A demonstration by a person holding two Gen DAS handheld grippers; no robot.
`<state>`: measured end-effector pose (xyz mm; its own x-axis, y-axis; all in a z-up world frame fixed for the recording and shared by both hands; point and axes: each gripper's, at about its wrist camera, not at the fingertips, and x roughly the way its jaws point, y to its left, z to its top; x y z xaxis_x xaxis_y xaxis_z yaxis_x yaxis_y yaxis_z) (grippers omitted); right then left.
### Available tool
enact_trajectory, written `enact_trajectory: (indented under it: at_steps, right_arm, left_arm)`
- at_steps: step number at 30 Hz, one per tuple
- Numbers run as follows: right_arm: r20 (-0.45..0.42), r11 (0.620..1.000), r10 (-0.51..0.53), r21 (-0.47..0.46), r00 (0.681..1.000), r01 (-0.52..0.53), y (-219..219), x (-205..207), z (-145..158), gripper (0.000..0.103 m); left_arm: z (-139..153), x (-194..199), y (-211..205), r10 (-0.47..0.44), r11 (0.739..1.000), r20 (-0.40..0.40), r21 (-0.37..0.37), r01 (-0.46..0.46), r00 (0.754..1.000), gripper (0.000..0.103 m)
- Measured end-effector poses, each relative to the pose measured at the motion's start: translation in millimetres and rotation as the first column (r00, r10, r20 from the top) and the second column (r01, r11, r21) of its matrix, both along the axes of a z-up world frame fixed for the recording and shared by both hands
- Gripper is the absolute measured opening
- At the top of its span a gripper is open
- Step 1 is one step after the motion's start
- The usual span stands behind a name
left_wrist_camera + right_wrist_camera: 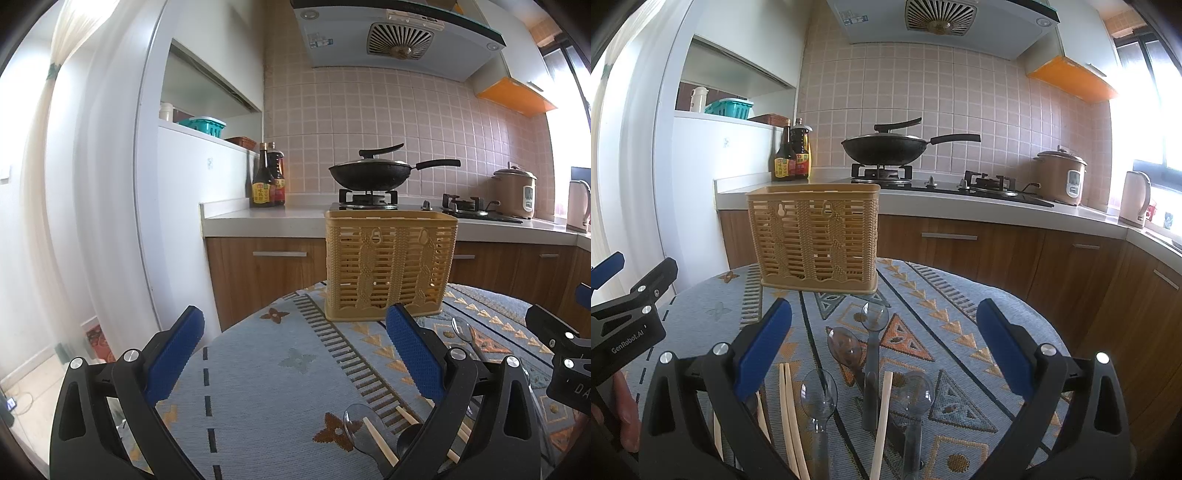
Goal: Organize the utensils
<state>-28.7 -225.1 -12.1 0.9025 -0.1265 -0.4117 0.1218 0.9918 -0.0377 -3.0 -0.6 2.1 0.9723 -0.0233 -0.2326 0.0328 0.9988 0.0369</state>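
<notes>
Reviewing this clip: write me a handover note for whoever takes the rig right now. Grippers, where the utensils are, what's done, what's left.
Left gripper: open, empty, above the tablecloth, left of the utensils.
Right gripper: open, empty, over the utensil pile.
Basket: upright at the far side of the table; nothing sticks out of its top and it looks empty through the slats.
Spoons and chopsticks: loose on the cloth in front of the basket, several clear or smoky spoons and wooden sticks mixed together.
Done: nothing sorted yet.
Left: pick up each spoon and chopstick and stand them in the basket.
</notes>
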Motion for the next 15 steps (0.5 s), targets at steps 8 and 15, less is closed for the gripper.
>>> enact_trajectory:
  at_steps: [8, 15]
  right_arm:
    - [0.001, 1.0, 0.004, -0.002, 1.0, -0.004, 1.6, -0.2, 0.8, 0.096]
    - [-0.005, 1.0, 0.005, 0.003, 1.0, -0.005, 0.8, 1.2, 1.0, 0.096]
  left_arm:
    - [-1.2, -0.3, -0.7, -0.002, 1.0, 0.001, 0.0, 0.002, 1.0, 0.096]
    - [-2.3, 2.7, -0.6, -0.007, 1.0, -0.011, -0.004, 0.007, 1.0, 0.096]
